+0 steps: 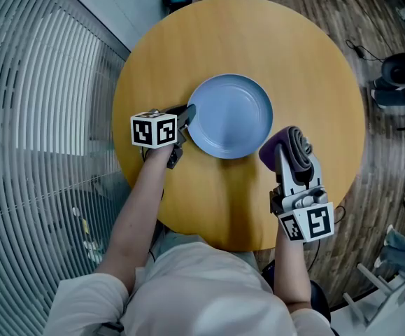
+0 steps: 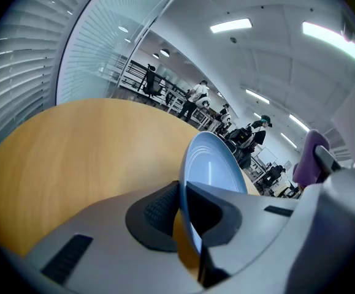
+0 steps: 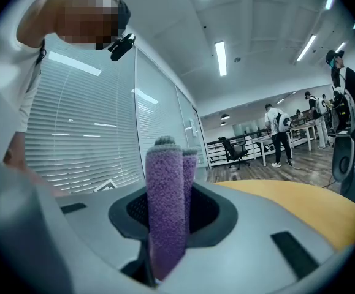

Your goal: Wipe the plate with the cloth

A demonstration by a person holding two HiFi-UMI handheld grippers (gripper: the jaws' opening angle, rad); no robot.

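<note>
Blue plate (image 1: 231,115), middle of the round table (image 1: 258,40): we judge it may slip or tip once wiping presses down, as our left gripper (image 2: 180,216) pinches only its thin left rim, jaws nearly together, while our right gripper (image 3: 168,216) clamps the folded purple cloth (image 1: 294,148) just beside its right edge.

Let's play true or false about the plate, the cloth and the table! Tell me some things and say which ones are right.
The left gripper pinches the rim of the blue plate. True.
The cloth is green. False: it is purple.
The right gripper is shut on the cloth. True.
The table is square. False: it is round.
The blue plate has food on it. False: it is bare.
</note>
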